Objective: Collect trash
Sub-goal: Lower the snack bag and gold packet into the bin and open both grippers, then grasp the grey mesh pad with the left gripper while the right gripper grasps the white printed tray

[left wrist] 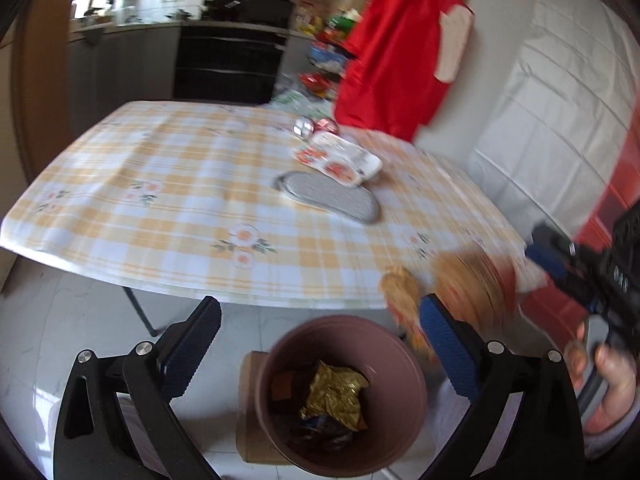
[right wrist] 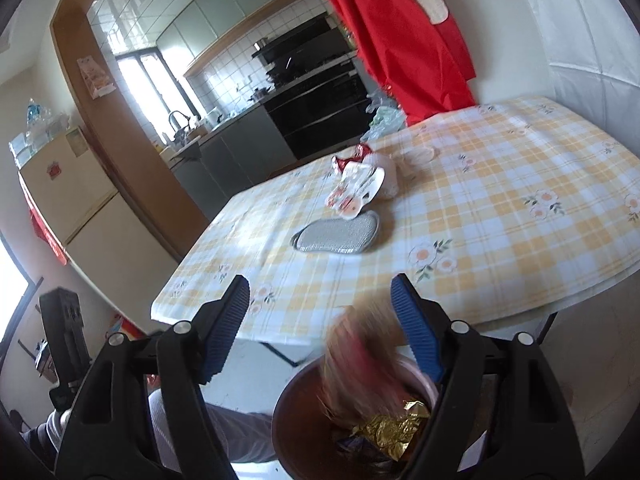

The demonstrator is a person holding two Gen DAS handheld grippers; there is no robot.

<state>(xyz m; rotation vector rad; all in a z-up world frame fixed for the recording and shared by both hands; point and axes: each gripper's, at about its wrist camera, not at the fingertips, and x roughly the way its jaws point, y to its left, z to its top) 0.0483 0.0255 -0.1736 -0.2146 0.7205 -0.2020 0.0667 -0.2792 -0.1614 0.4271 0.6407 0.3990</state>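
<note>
A brown round bin (left wrist: pixel 344 396) stands on the floor below the table edge, with a gold foil wrapper (left wrist: pixel 336 392) and other scraps inside. It also shows in the right wrist view (right wrist: pixel 304 420). My left gripper (left wrist: pixel 320 340) is open and empty above the bin. My right gripper (right wrist: pixel 320 324) is open above the bin, and a blurred orange-and-pink wrapper (right wrist: pixel 360 364) is in the air falling between its fingers toward the bin. That wrapper shows blurred in the left wrist view (left wrist: pixel 460 292). On the table lie a white printed tray (left wrist: pixel 340 158) and red foil wrappers (left wrist: pixel 316 126).
A table with a yellow checked cloth (left wrist: pixel 180 200) carries a grey oval pad (left wrist: pixel 332 196). A red cloth (left wrist: pixel 396 40) hangs at the wall behind. A cardboard piece (left wrist: pixel 248 392) lies under the bin. Kitchen counters and an oven (left wrist: pixel 232 56) stand at the back.
</note>
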